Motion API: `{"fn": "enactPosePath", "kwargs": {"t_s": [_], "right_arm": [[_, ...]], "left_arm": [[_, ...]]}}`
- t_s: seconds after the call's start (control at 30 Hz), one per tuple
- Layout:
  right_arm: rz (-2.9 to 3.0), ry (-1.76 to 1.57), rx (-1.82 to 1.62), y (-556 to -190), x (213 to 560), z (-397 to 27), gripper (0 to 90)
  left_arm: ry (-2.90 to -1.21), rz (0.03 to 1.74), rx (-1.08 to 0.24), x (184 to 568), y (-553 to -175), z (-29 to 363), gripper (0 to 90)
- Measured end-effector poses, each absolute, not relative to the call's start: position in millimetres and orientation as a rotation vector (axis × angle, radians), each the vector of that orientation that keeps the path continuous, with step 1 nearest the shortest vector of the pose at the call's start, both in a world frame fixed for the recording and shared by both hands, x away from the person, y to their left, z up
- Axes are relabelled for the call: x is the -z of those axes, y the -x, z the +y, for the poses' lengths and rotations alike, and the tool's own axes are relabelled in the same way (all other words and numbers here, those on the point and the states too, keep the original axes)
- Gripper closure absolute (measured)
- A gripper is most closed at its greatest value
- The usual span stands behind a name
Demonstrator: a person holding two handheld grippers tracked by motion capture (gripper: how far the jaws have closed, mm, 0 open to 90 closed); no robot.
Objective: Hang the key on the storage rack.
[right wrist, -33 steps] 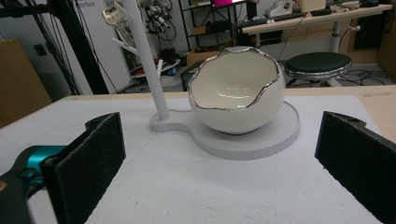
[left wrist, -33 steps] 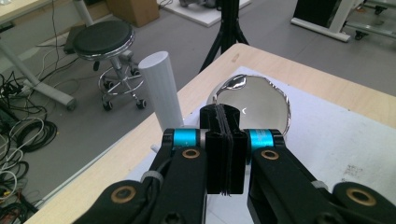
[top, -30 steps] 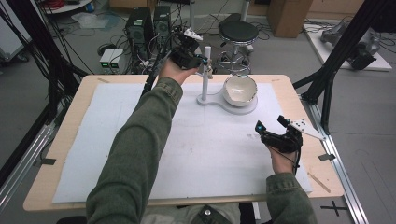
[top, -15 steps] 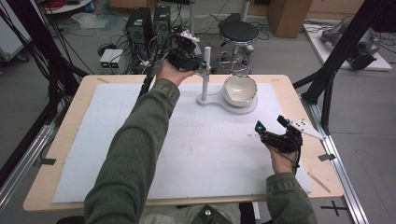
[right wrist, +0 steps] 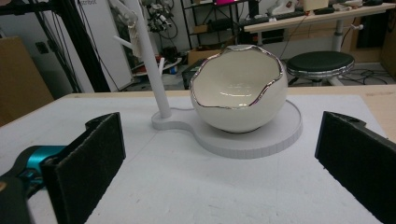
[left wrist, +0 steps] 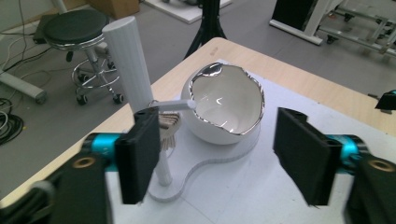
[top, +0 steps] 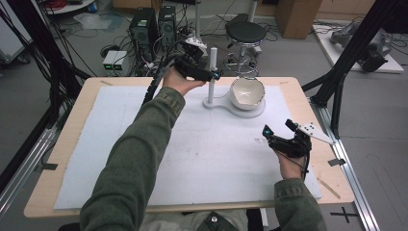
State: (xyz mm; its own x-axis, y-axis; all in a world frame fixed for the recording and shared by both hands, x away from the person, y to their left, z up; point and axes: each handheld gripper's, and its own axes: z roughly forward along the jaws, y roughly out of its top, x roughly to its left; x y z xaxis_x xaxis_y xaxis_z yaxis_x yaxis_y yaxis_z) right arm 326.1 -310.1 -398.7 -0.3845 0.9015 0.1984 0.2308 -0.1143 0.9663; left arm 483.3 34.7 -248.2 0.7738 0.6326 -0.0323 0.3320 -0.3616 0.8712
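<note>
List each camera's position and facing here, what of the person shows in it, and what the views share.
High view: above the person's side, facing forward and down on the table; both sleeves, left hand-held gripper, right hand-held gripper.
Left gripper view: rides the left hand-held gripper, facing the white post and bowl; open jaws.
Right gripper view: rides the right hand-held gripper, low over the table, facing the bowl; open jaws.
Shared: bowl and post.

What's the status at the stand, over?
Left gripper at the white post, jaws just opened, nothing between them. Right gripper open, resting near the table's right edge. Egg-shaped bowl on its base. Nothing in the way.
</note>
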Motion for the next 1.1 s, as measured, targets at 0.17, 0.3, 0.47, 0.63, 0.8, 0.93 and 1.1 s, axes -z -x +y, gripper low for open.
{"fn": "enactPosePath", "kwargs": {"t_s": [0.17,0.3,0.47,0.63,0.8,0.93,1.1], "right_arm": [[1.6,-1.256,-1.541,-326.4,398.8,-310.0,0.6],[1.602,-1.261,-1.539,-326.1,398.8,-309.4,0.6],[1.603,-1.26,-1.537,-325.8,398.7,-309.0,0.6],[1.608,-1.255,-1.532,-325.8,398.8,-309.0,0.6],[1.605,-1.251,-1.528,-325.6,398.8,-308.5,0.6],[1.605,-1.252,-1.528,-325.3,398.5,-309.3,0.6],[1.612,-1.25,-1.522,-326.0,399.1,-309.2,0.6]], "left_arm": [[-1.987,0.749,-0.399,251.7,-480.0,41.3,15.8],[-1.999,0.744,-0.374,253.5,-476.0,47.4,3.1],[-1.989,0.766,-0.388,256.9,-471.3,58.2,1.6],[-1.993,0.771,-0.401,263.8,-464.6,65.9,1.6],[-2.018,0.761,-0.416,273.3,-456.7,70.4,1.6],[-2.044,0.758,-0.426,282.7,-447.7,73.6,1.7],[-2.036,0.766,-0.407,296.4,-434.1,82.1,1.7]]}}
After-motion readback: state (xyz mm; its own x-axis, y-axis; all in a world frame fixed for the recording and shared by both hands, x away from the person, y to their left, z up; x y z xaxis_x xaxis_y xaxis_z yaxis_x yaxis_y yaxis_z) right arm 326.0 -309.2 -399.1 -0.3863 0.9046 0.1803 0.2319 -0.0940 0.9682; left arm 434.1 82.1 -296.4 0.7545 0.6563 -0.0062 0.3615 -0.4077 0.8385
